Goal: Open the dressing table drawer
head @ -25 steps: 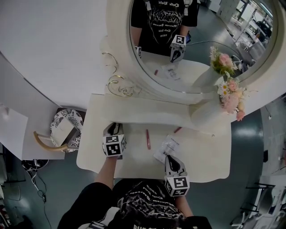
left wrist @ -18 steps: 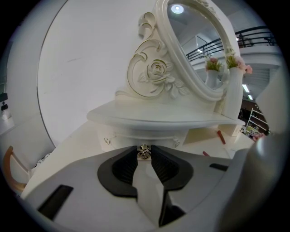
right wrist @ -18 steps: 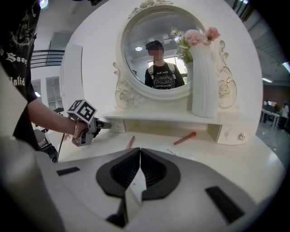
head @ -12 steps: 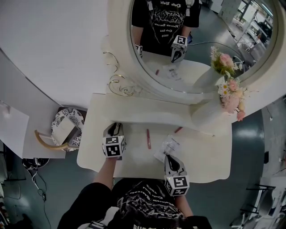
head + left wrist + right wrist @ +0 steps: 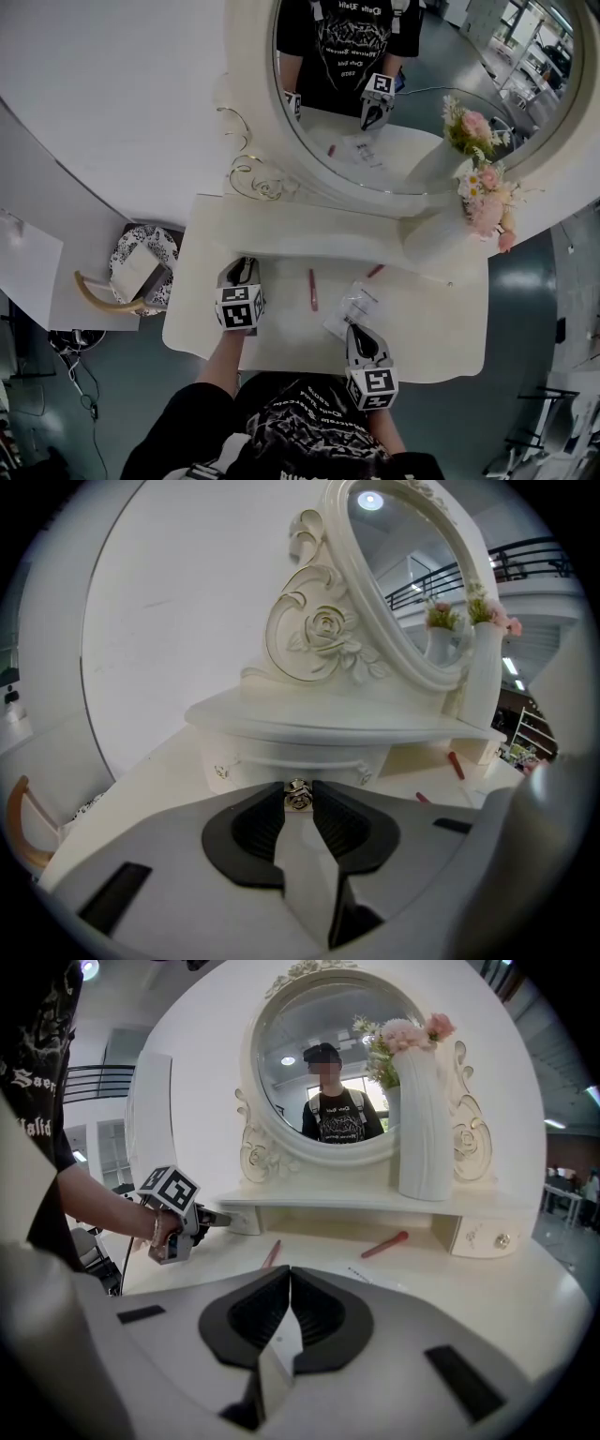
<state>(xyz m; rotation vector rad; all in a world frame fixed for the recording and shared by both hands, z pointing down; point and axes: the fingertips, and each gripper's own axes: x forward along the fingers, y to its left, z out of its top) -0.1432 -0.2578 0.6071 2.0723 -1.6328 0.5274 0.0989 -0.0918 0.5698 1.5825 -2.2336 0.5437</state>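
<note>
The cream dressing table (image 5: pixel 427 347) has a small drawer (image 5: pixel 281 761) under the left end of its raised shelf. Its little metal knob (image 5: pixel 298 795) sits between the pads of my left gripper (image 5: pixel 298 799), which is shut on it. In the head view, the left gripper (image 5: pixel 242 271) points at that drawer from the table's left side. From the right gripper view I see the left gripper (image 5: pixel 223 1218) touching the drawer (image 5: pixel 242 1220). My right gripper (image 5: pixel 289 1275) hovers over the table's front, shut, with nothing between its pads. The head view shows the right gripper (image 5: pixel 362 337) near the front edge.
A second small drawer (image 5: pixel 480 1234) sits under the shelf's right end. Two red sticks (image 5: pixel 312 290) (image 5: pixel 374 272) and a clear packet (image 5: pixel 350 309) lie on the tabletop. A white vase with flowers (image 5: pixel 439 241) stands on the shelf below the oval mirror (image 5: pixel 412 103). A patterned basket (image 5: pixel 141 270) stands left of the table.
</note>
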